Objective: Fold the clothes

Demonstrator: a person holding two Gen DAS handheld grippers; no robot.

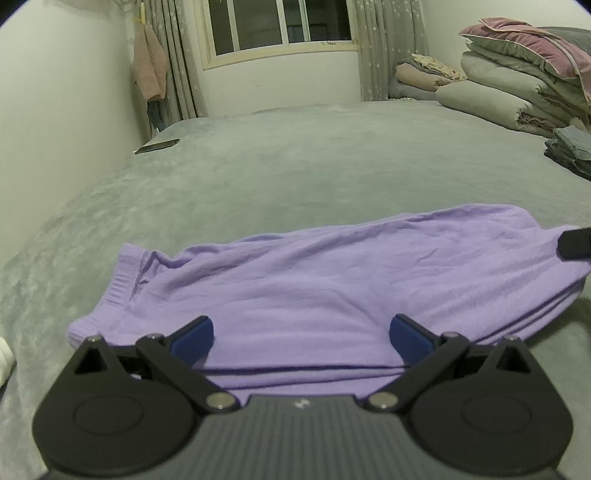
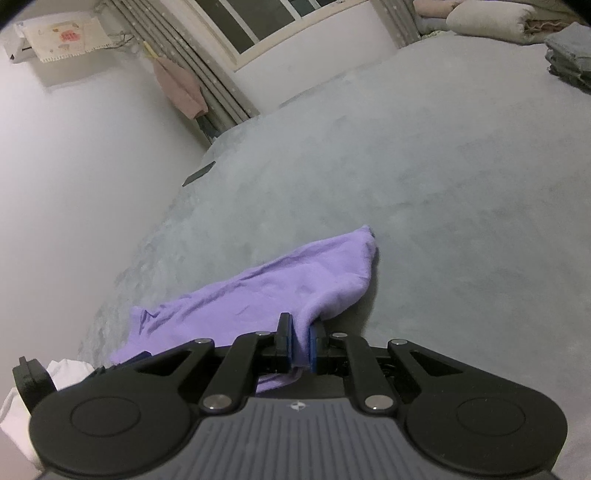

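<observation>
Crosswise on the bed (image 1: 295, 166), the purple garment (image 1: 295, 288) lies under the wide-open left gripper (image 1: 301, 338); the right gripper (image 2: 300, 343) pinches its far end.

Dim, flat indoor light with a cool grey-green cast; the window (image 1: 280, 26) at top centre is dark. Shadows are soft and faint. Strong fisheye bending curves the walls, black vignette fills the upper corners, and detail is slightly soft throughout.

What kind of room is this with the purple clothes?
Most likely a bedroom. The purple garment lies on a wide bed, folded quilts are stacked at its far corner, and a curtained window sits behind.
</observation>
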